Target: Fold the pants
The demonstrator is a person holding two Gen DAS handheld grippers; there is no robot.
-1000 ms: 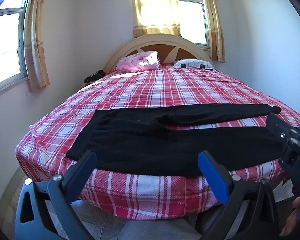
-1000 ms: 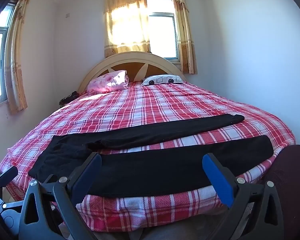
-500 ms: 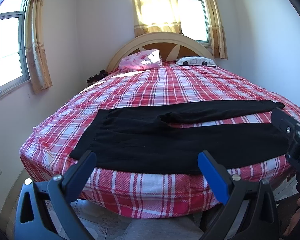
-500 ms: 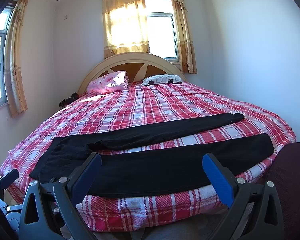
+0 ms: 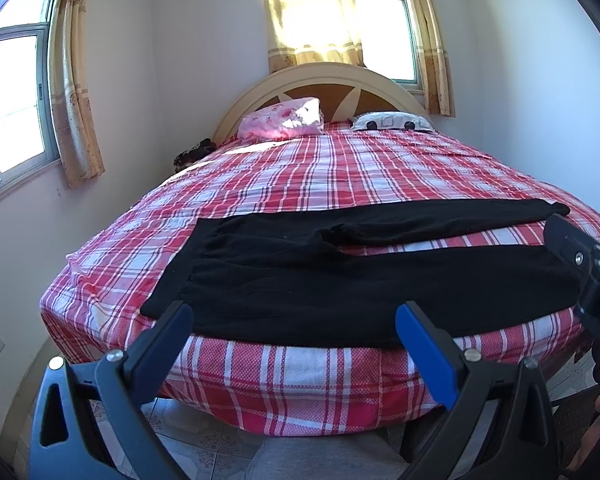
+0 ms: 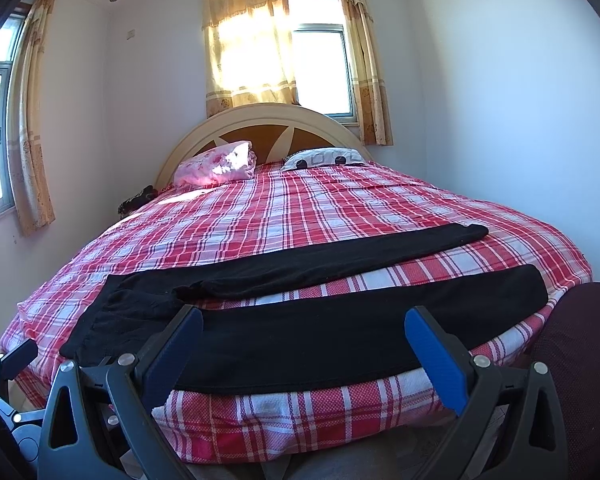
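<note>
1. While both tools are hovering off the foot of the bed, the left hand-held gripper (image 5: 294, 334) is standing wide, its blue pads (image 5: 426, 350) spread apart and gripping nothing; the right hand-held gripper (image 6: 304, 340) is likewise gaping and empty.
2. Just beyond them, the black pants (image 5: 340, 276) are lying flat across the near end of the bed (image 5: 340, 172), waistband toward the left, both legs running rightward with a strip of plaid showing between them.
3. The near leg (image 6: 340, 328) is sitting right at the mattress edge, the far leg (image 6: 340, 258) lying further in.
4. Judging by the way it is draping, the cloth is looking soft, light and limp, so it is likely sagging wherever it is left unsupported.
5. Folding is looking not yet begun; taking the far leg at its cuff (image 5: 552, 210) and at the waistband (image 5: 184, 256) together seems the sensible hold.
6. Pinching a single layer near an edge is probably mattering, since the plaid sheet beneath could be getting caught too.
</note>
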